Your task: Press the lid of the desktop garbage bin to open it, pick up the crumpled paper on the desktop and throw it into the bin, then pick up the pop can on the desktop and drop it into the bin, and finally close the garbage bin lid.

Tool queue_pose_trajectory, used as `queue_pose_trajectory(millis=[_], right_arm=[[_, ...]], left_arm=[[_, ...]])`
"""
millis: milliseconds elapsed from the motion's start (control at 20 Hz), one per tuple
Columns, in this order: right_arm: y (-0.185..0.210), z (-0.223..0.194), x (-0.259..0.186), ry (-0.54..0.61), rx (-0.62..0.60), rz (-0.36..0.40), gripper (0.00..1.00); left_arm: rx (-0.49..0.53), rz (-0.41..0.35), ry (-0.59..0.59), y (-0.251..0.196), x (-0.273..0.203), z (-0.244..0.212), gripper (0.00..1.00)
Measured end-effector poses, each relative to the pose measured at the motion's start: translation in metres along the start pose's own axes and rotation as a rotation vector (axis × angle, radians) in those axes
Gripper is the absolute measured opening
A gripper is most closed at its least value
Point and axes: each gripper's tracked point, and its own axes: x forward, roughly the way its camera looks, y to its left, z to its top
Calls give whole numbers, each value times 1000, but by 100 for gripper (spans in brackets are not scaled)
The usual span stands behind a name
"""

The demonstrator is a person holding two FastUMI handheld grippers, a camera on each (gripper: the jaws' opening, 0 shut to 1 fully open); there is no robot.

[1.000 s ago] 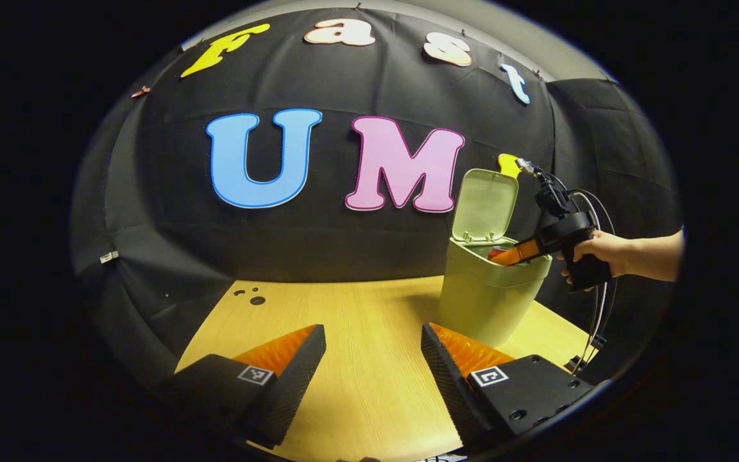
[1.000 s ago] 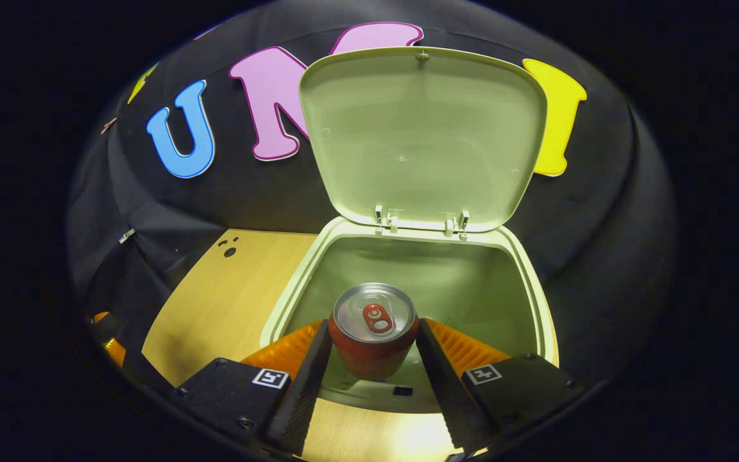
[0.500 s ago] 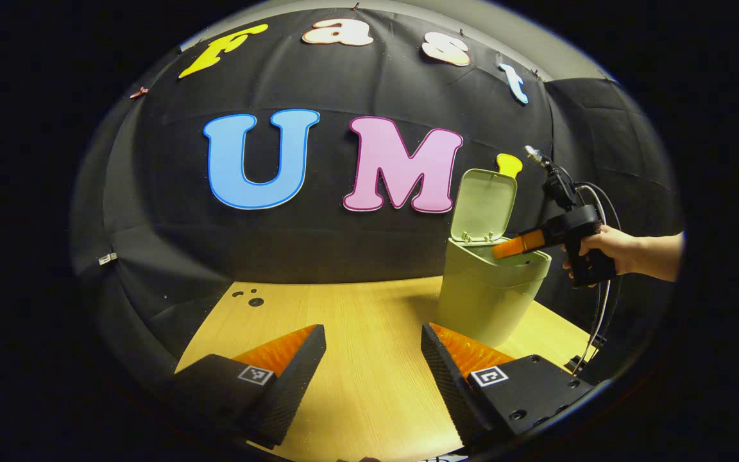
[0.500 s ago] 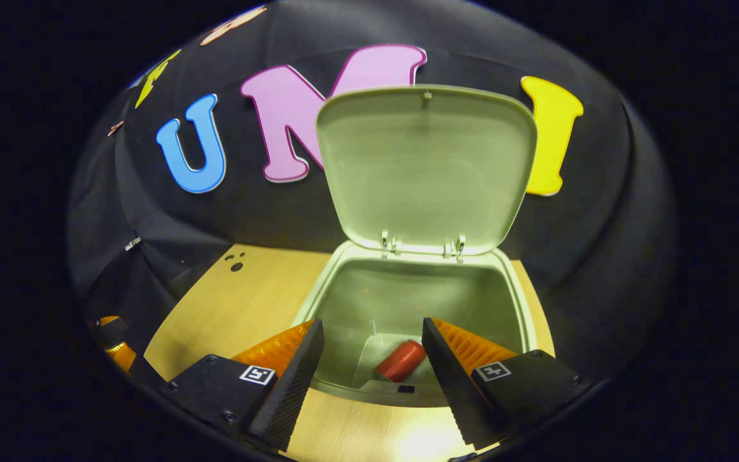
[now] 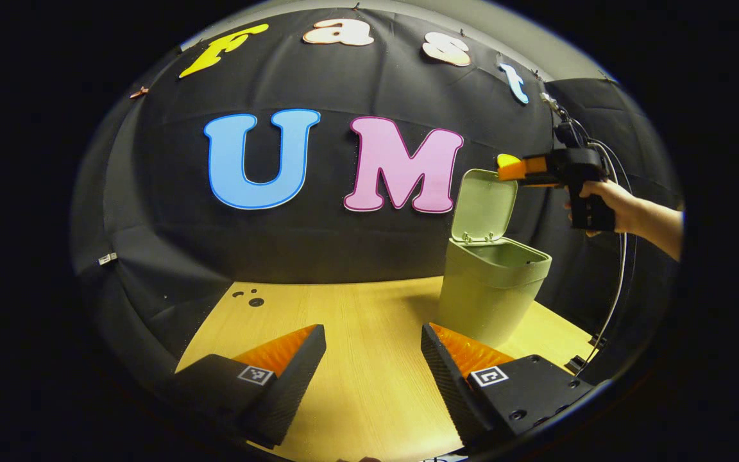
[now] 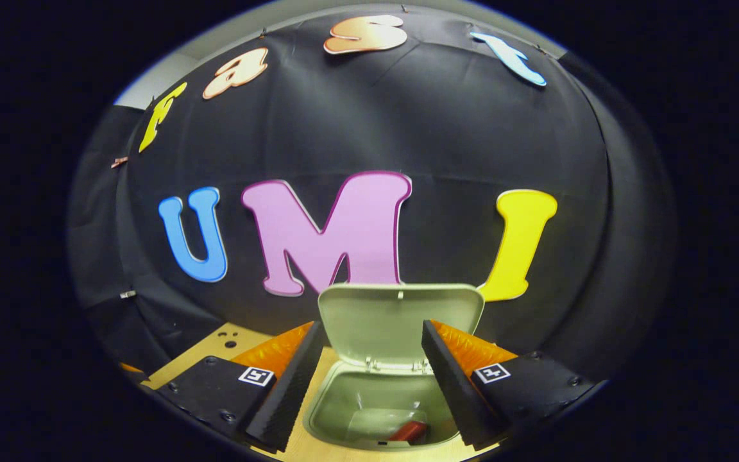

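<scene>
Left hand-held gripper (image 5: 373, 359) is hovering low over the light wood surface (image 5: 369, 308), jaws wide, holding nothing, just in front-left of the pale green plastic desktop bin (image 5: 490, 296). Right hand-held gripper (image 6: 369, 378) is also sitting wide and empty now; a second ago it was clamping the red pop can (image 6: 410, 432) over the bin mouth, half a second ago the can was already dropping. The can is now lying on its side at the bin bottom. A pale lump beside it could be the crumpled paper, too blurred to tell. Since then the right hand-held gripper has been lifting, and in the left gripper view it is sitting level with the top edge of the upright green hinged lid (image 5: 484, 206). Can drop looks done; closing the lid is likely next, by pushing that top edge forward and down.
</scene>
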Motion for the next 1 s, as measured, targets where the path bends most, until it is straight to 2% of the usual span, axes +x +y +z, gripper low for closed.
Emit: queue_pose_trajectory(millis=[50, 100, 350, 450, 500, 700, 850, 1000], right_arm=[[-4, 9, 4, -22, 9, -14, 97], [-6, 16, 7, -39, 21, -26, 97], [-17, 39, 28, -101, 78, -72, 96], [-19, 39, 35, -106, 84, -81, 98], [-21, 37, 40, -107, 79, -86, 98], [-29, 35, 56, -115, 60, -103, 98], [-33, 23, 68, -81, 66, -107, 98], [-30, 19, 65, -76, 20, -102, 98]], left_arm=[[0, 0, 0, -1, 0, -1, 99], [1, 0, -1, -1, 0, 0, 96], [5, 13, 0, 1, 2, 1, 96], [-1, 23, 1, 2, 2, 0, 99], [-2, 28, 1, 3, 3, 1, 96], [-8, 55, 4, 4, 6, 1, 96], [-16, 75, 7, 2, 7, 0, 96], [-33, 90, 1, 2, 9, 2, 96]])
